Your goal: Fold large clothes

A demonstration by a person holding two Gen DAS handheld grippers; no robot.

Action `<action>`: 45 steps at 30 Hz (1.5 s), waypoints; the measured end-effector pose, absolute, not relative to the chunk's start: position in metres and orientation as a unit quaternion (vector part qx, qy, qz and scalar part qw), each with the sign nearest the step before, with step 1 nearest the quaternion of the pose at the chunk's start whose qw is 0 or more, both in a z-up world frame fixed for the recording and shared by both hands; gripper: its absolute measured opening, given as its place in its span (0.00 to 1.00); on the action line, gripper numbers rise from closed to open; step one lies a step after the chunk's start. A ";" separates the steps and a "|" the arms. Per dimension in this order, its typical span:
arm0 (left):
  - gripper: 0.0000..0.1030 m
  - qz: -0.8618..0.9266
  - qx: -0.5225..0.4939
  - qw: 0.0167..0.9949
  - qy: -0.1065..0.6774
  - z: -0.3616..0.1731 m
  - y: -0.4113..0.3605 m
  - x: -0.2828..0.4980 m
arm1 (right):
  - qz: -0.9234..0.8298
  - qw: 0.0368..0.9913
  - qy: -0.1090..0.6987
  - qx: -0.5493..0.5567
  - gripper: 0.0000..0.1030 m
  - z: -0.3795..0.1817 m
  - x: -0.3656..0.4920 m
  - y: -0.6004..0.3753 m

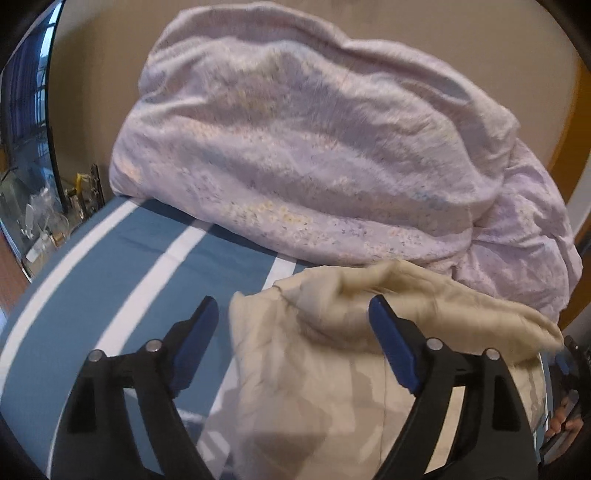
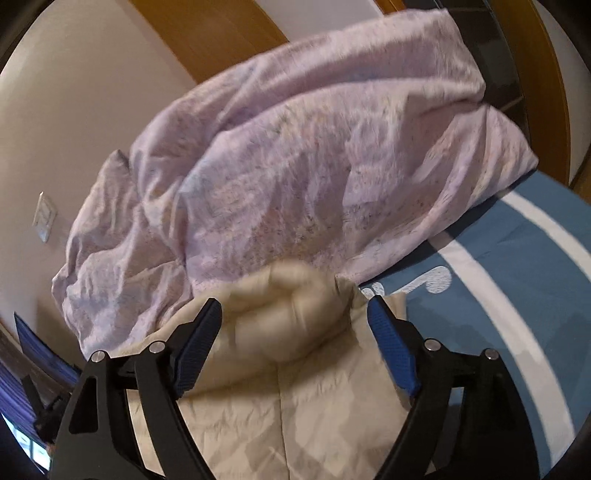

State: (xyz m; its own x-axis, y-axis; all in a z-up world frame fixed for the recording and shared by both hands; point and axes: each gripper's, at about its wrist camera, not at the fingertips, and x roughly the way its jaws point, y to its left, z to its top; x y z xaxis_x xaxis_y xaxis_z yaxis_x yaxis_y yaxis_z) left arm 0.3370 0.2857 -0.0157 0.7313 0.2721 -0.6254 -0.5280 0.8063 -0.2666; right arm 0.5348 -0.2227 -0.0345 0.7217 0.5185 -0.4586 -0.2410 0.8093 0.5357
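A cream garment (image 1: 325,354) lies crumpled on the blue and white striped bed sheet (image 1: 122,266), its far part bunched into a thick fold (image 2: 291,317). My left gripper (image 1: 295,317) is open, its blue pads on either side of the garment's near left part, gripping nothing. My right gripper (image 2: 295,317) is open too, hovering over the garment's bunched fold with the jaws wide apart. The garment's flat creased part (image 2: 295,424) spreads below the right gripper.
A large lilac floral duvet (image 1: 314,140) is heaped at the far side of the bed, touching the garment; it also shows in the right wrist view (image 2: 295,166). Cluttered items (image 1: 48,218) stand beside the bed on the left. A wooden door frame (image 2: 207,33) stands behind.
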 end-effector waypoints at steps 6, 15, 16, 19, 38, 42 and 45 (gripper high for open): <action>0.89 0.207 -0.190 0.916 0.287 -0.008 0.262 0.320 | 0.223 0.904 0.319 0.176 0.79 -0.031 0.519 -0.202; 0.90 0.218 -0.145 0.912 0.317 -0.033 0.235 0.358 | 0.190 0.916 0.339 0.103 0.80 -0.046 0.540 -0.157; 0.90 0.225 -0.139 0.911 0.317 -0.036 0.233 0.366 | 0.178 0.918 0.341 0.093 0.80 -0.050 0.547 -0.153; 0.90 0.256 -0.107 0.904 0.324 -0.049 0.231 0.388 | 0.145 0.924 0.348 0.063 0.80 -0.064 0.563 -0.143; 0.98 0.291 -0.104 0.863 0.399 -0.110 0.261 0.437 | 0.091 0.901 0.423 -0.035 0.88 -0.119 0.597 -0.117; 0.98 0.293 -0.103 0.859 0.408 -0.112 0.263 0.442 | 0.092 0.899 0.426 -0.034 0.89 -0.117 0.596 -0.120; 0.98 0.291 -0.105 0.858 0.410 -0.113 0.264 0.443 | 0.094 0.899 0.427 -0.032 0.89 -0.122 0.598 -0.115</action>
State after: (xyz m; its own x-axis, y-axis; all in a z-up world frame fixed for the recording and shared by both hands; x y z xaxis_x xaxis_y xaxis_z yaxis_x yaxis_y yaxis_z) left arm 0.4427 0.2639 -0.1130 0.4936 0.4131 -0.7653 -0.5857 0.8084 0.0586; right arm 0.5981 -0.1155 -0.1215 0.6178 0.1417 -0.7735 -0.1966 0.9802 0.0226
